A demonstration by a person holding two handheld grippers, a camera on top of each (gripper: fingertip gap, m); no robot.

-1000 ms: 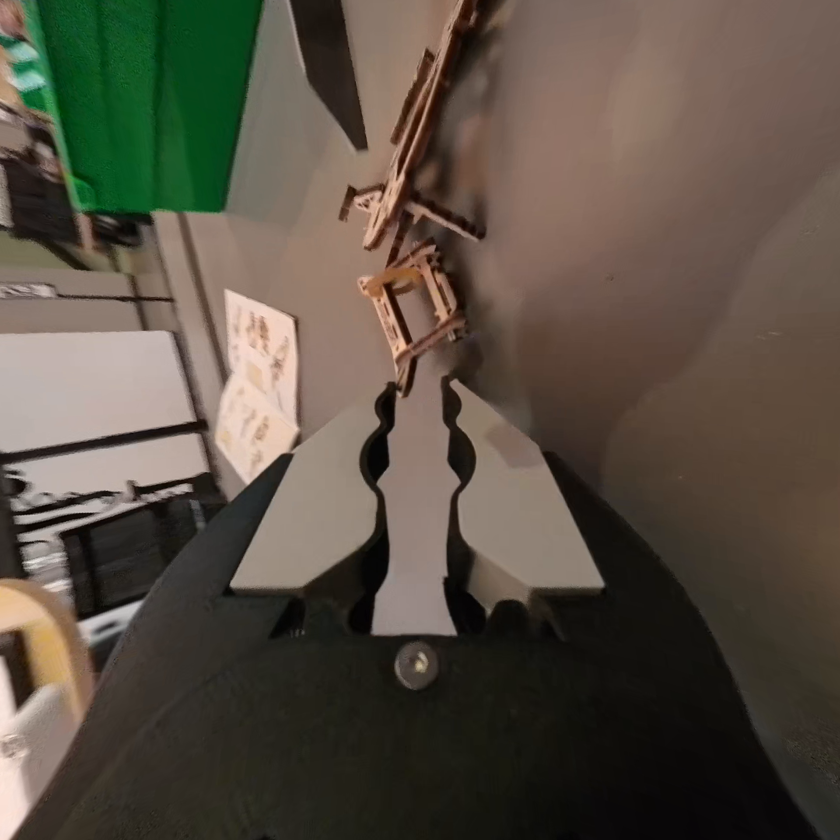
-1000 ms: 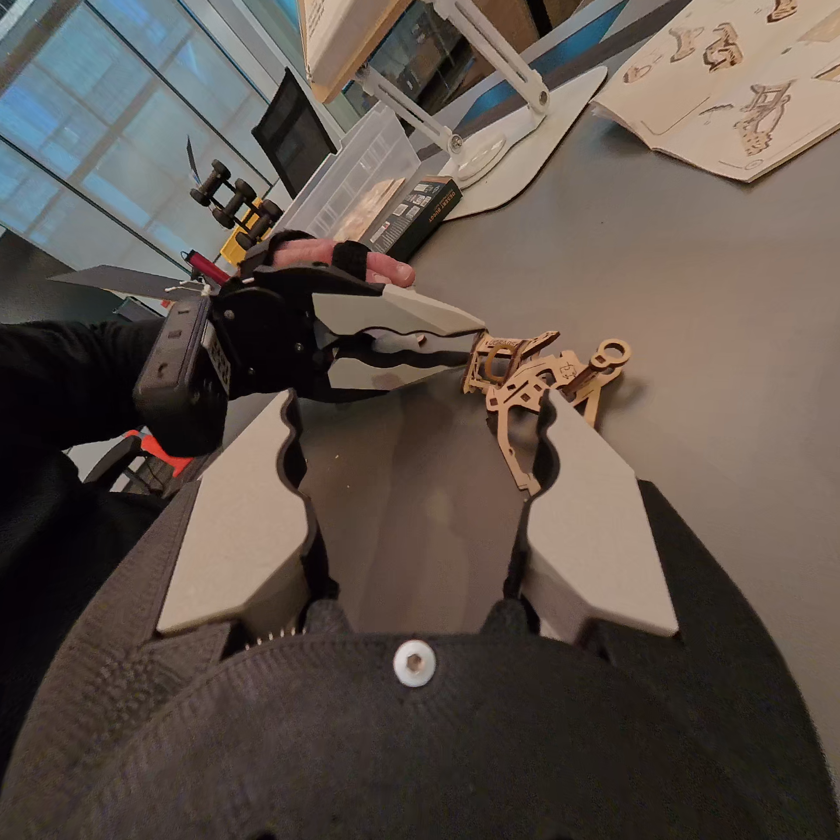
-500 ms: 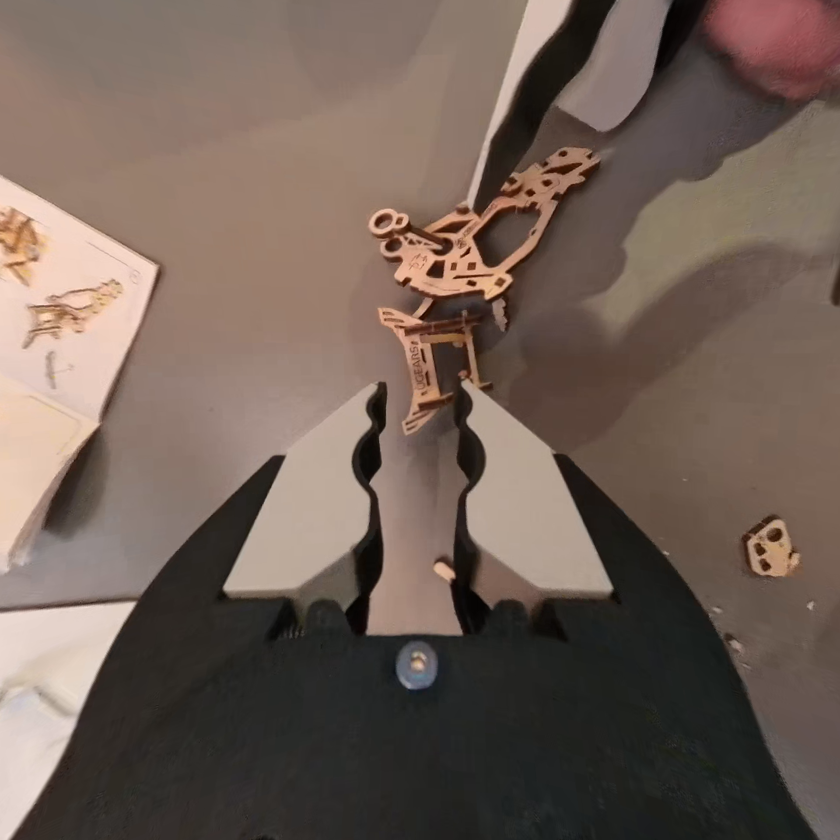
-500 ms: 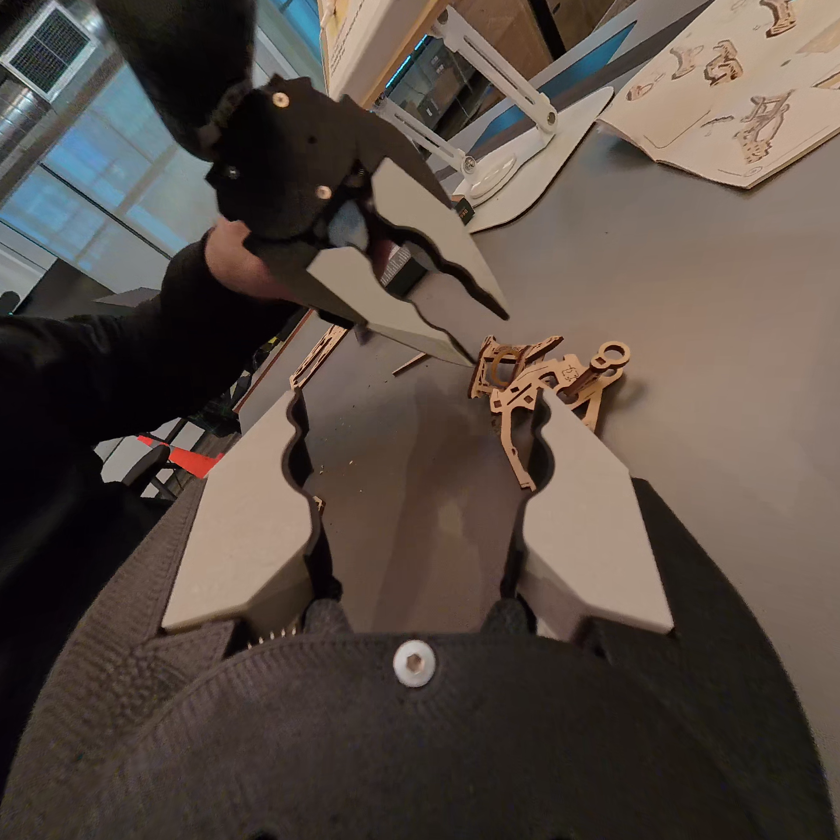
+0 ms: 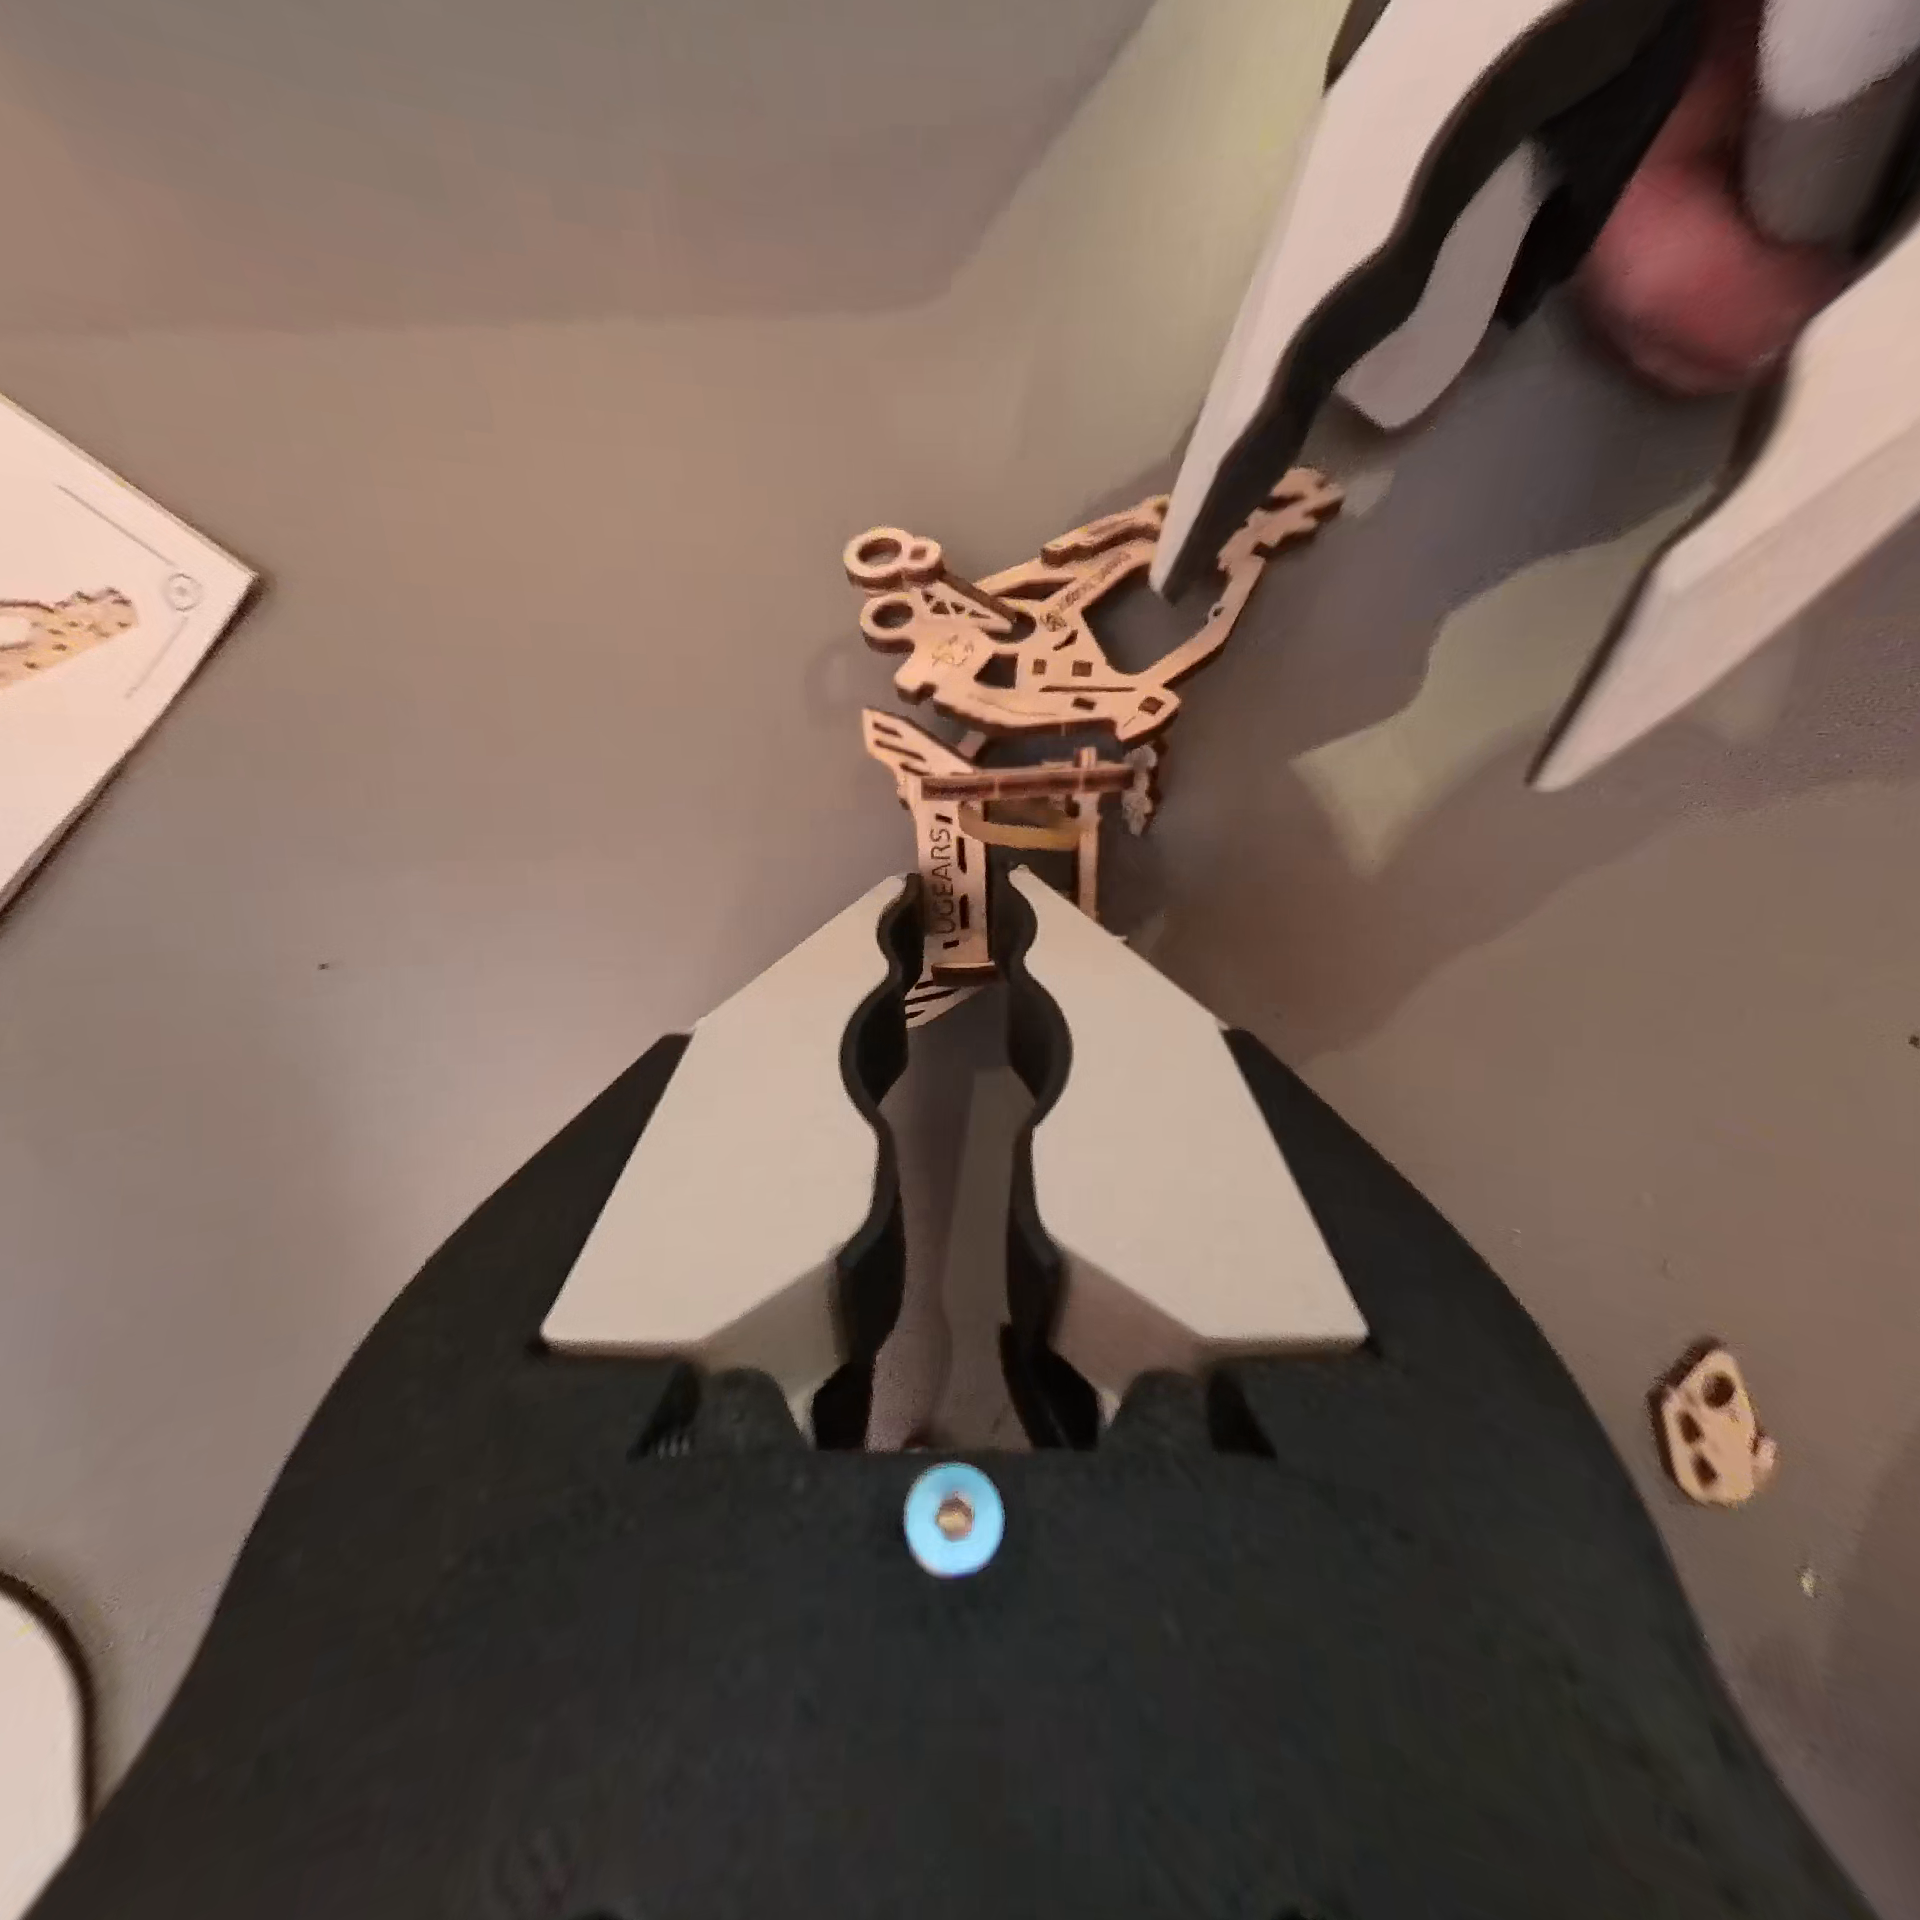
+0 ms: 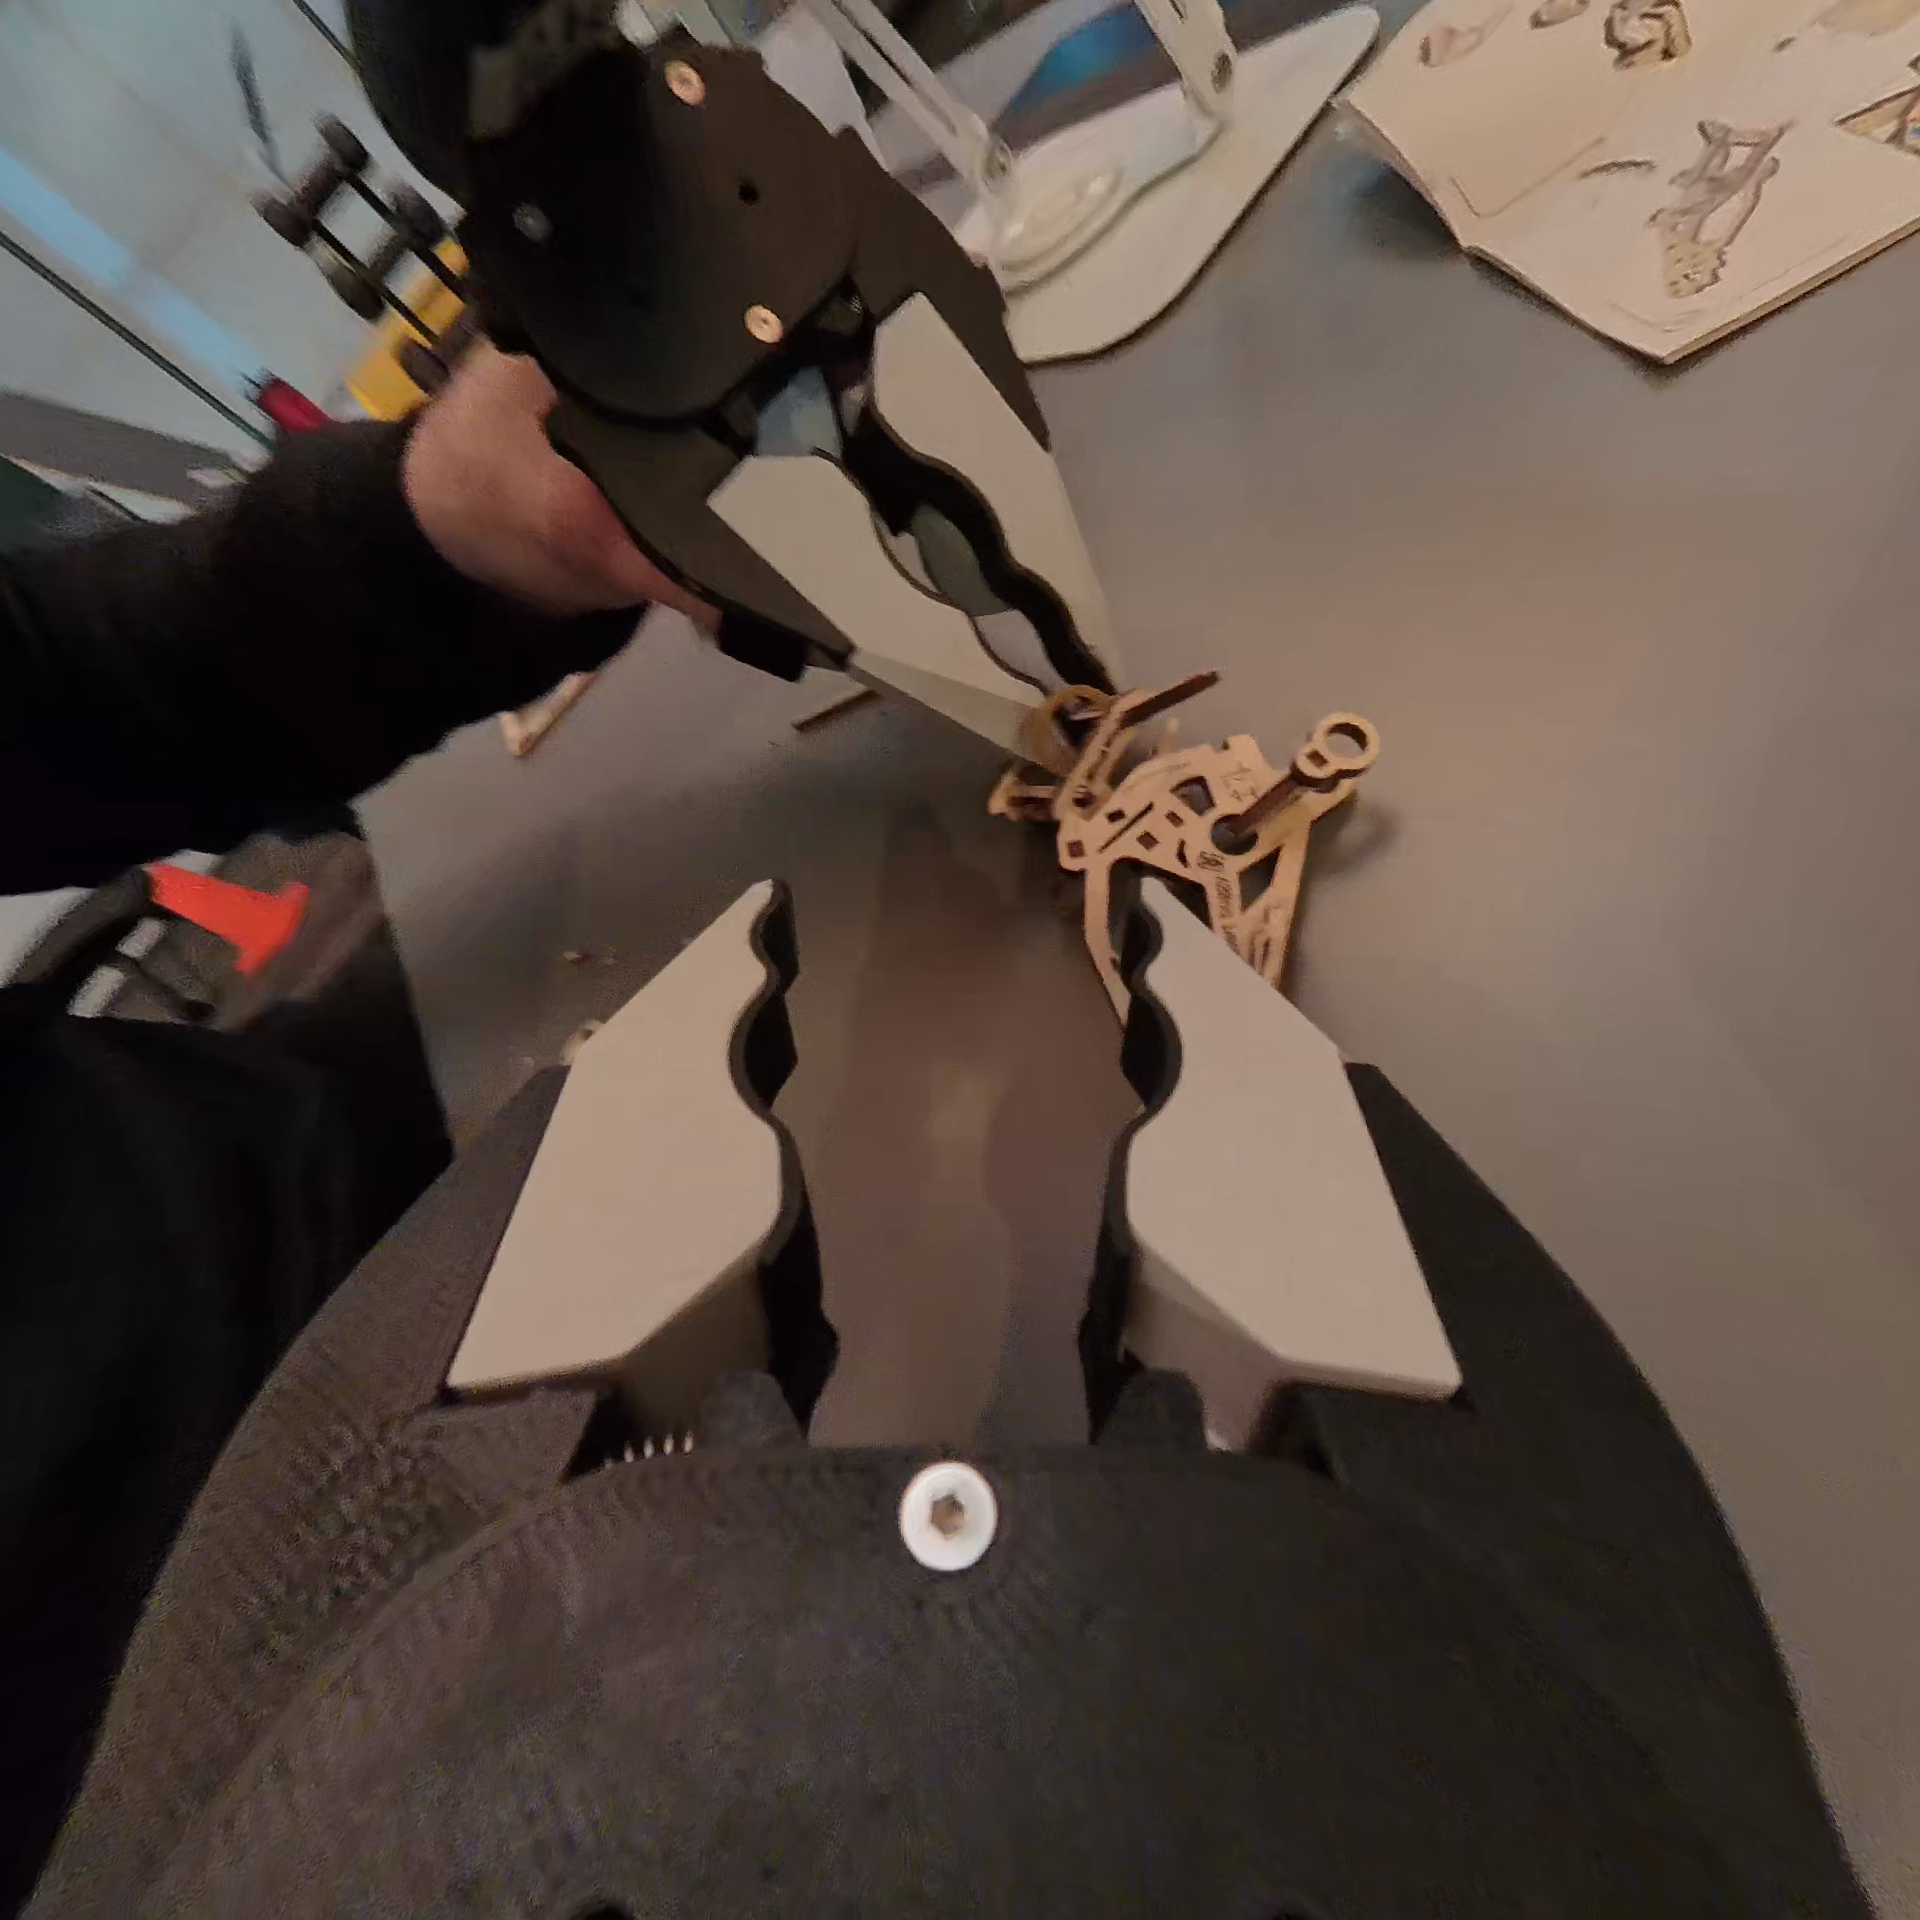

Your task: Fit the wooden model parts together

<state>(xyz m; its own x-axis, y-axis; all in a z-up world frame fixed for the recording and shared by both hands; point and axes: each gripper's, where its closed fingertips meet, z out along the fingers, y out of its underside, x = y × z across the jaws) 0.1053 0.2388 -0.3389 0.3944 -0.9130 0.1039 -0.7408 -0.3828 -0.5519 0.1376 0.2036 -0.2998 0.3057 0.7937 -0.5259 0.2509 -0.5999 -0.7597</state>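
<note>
A flat wooden model part (image 5: 1029, 655) with ring ends lies on the grey table (image 5: 520, 312). A small wooden frame part (image 5: 997, 810) stands against it. My left gripper (image 5: 958, 904) has its jaws closed in on one strip of the frame. The right wrist view shows the same: the left gripper (image 6: 1070, 707) comes down from the upper left with its tips on the frame (image 6: 1081, 727). My right gripper (image 6: 956, 899) is open and empty, low over the table. Its right finger (image 6: 1226, 1039) lies over a leg of the flat part (image 6: 1174, 821).
An open instruction booklet (image 6: 1662, 177) lies at the far right of the table, and shows at the left in the left wrist view (image 5: 83, 665). A small loose wooden piece (image 5: 1709, 1434) lies to the right. A white stand base (image 6: 1143, 208) sits at the back. There is about 7 cm between the tips of the two grippers. From the right gripper's tips to the small loose wooden piece (image 5: 1709, 1434) is close to 15 cm.
My left gripper has swung from level to pointing down, moved onto the small frame and narrowed its jaws on it. My right gripper's jaws have narrowed somewhat and stay open.
</note>
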